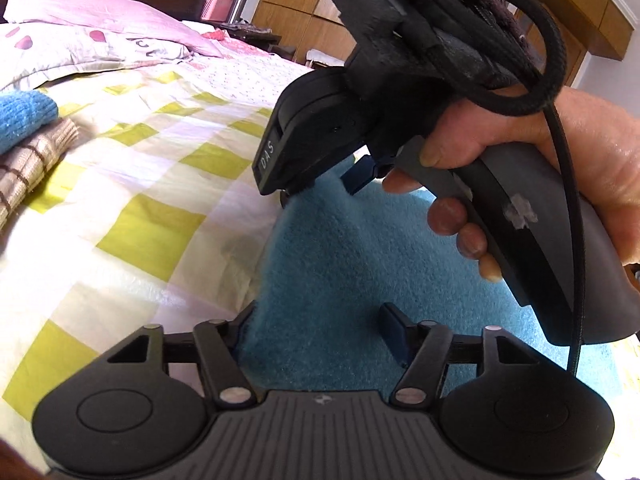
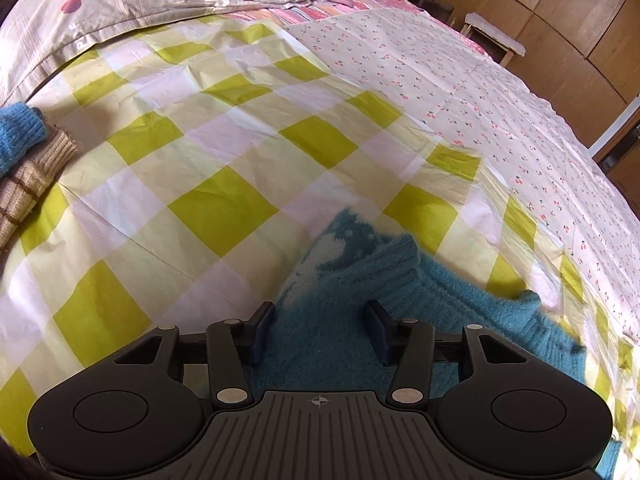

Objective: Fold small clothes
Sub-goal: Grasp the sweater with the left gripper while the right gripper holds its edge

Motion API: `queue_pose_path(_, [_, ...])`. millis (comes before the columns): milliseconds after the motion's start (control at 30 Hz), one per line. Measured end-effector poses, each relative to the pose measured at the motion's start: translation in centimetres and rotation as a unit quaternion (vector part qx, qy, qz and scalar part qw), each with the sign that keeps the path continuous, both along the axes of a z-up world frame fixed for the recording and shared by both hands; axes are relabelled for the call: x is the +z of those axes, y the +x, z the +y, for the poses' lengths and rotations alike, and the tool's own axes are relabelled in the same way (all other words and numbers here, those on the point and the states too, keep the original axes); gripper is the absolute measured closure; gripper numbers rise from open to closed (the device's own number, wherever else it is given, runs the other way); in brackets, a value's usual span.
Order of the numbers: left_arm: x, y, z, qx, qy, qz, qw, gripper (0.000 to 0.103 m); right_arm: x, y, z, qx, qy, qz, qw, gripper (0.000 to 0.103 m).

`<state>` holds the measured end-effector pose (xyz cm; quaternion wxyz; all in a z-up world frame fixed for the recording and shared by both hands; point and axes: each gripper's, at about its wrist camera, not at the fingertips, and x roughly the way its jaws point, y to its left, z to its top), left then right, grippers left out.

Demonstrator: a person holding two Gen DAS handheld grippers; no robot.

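Here, my left tongs [image 1: 320, 332] stood spread astride the teal knit sweater's [image 1: 340, 264] edge on the checked bedsheet [image 1: 160, 160]; right tongs [image 2: 318, 330] likewise, gripping nothing. I judged both should bite deep before lifting together.

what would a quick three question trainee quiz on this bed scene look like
1. True or false: the teal sweater lies on the checked bedspread.
2. What sits at the left edge of the bed? A) a stack of folded knits B) a laundry basket C) a pair of shoes
3. Fill in: seen from the left wrist, the right gripper is held by a bare ____.

Key: 1 true. 2 A. 3 hand.
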<state>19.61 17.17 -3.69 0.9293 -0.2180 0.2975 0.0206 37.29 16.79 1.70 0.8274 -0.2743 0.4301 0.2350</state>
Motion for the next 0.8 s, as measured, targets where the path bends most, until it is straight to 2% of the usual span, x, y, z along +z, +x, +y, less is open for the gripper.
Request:
queue_pose_path(133, [0.6, 0.1, -0.3, 0.007, 0.010, -0.011, 0.9999, 0.052, 0.6, 0.0, -0.5, 0.002, 0.011, 0.003, 1.000, 0.070])
queue_pose_path(267, [1.1, 0.3, -0.1, 0.011, 0.009, -0.019, 0.9997, 0.058, 1.1, 0.0, -1.2, -0.003, 0.026, 0.005, 1.000, 0.075])
queue_pose_path(500, [1.5, -0.4, -0.5, 0.005, 0.010, -0.030, 0.9995, 0.066, 2.2, -0.2, -2.6, -0.013, 0.058, 0.005, 0.998, 0.080])
queue_pose_path(800, [3.1, -1.1, -1.5, -0.011, 0.011, -0.059, 0.9982, 0.073, 5.2, -0.8, -6.1, -0.027, 0.109, -0.005, 0.994, 0.082])
